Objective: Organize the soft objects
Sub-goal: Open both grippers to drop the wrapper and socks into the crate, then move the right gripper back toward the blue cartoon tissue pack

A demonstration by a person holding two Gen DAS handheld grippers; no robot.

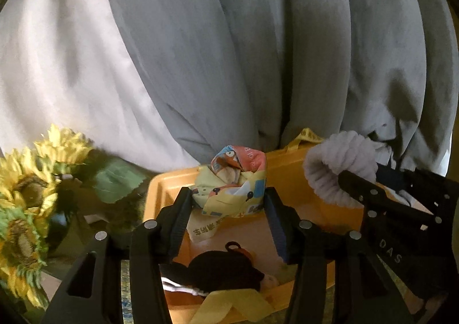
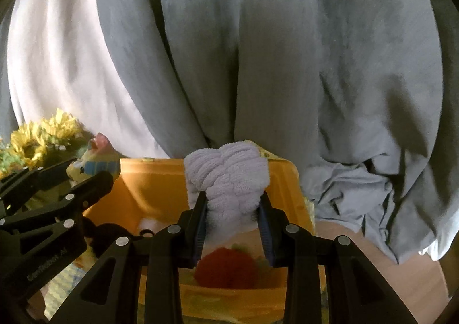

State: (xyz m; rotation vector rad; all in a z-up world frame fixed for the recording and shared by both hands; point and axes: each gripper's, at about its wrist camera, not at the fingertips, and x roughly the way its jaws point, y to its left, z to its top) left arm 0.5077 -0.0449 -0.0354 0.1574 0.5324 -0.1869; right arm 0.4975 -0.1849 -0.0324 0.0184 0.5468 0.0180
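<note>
My left gripper is shut on a rolled cloth with a cartoon print, held just over the yellow bin. To its right, my right gripper is shut on a fluffy lavender towel roll. In the right wrist view the towel sits pinched between my right gripper's blue pads above the bin, and my left gripper with the printed cloth shows at the left. A black plush item and a red soft object lie inside the bin.
Grey and white curtains hang right behind the bin. Artificial sunflowers stand to the left of it. A yellow strap lies over the bin's near rim. Wooden floor shows at the right.
</note>
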